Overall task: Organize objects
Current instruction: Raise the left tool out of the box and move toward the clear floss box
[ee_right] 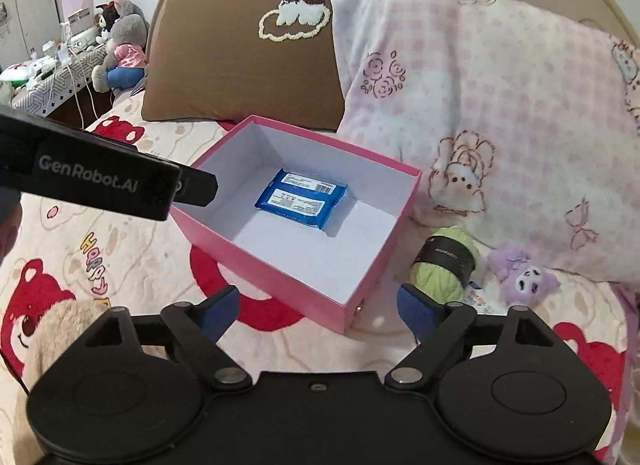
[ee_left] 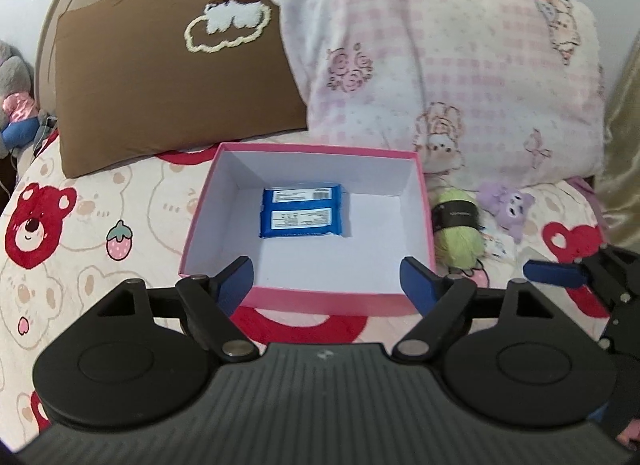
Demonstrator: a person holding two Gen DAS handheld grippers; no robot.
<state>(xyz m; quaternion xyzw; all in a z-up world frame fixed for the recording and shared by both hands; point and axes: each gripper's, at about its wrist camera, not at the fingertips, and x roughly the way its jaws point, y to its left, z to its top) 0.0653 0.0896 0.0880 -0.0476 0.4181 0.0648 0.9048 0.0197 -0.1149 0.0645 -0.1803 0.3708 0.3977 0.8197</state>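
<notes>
I had both jaws spread wide with nothing between them: my left hand-held gripper hung over the near wall of the pink box, and my right hand-held gripper sat off that box's near corner. Inside the box lay one blue wipes pack, flat, label up, its long axis running across the box in the left view.

What I judged came next was the green yarn ball, lying on the bed just outside the box's right wall. It sat ahead and slightly right of my right hand-held gripper, clearly nearer to that one than to the left. Its black band wrapped the middle, and its long axis ran from near-left to far-right, toward the pink pillow. A small purple plush lay just beyond it, close enough to snag.
</notes>
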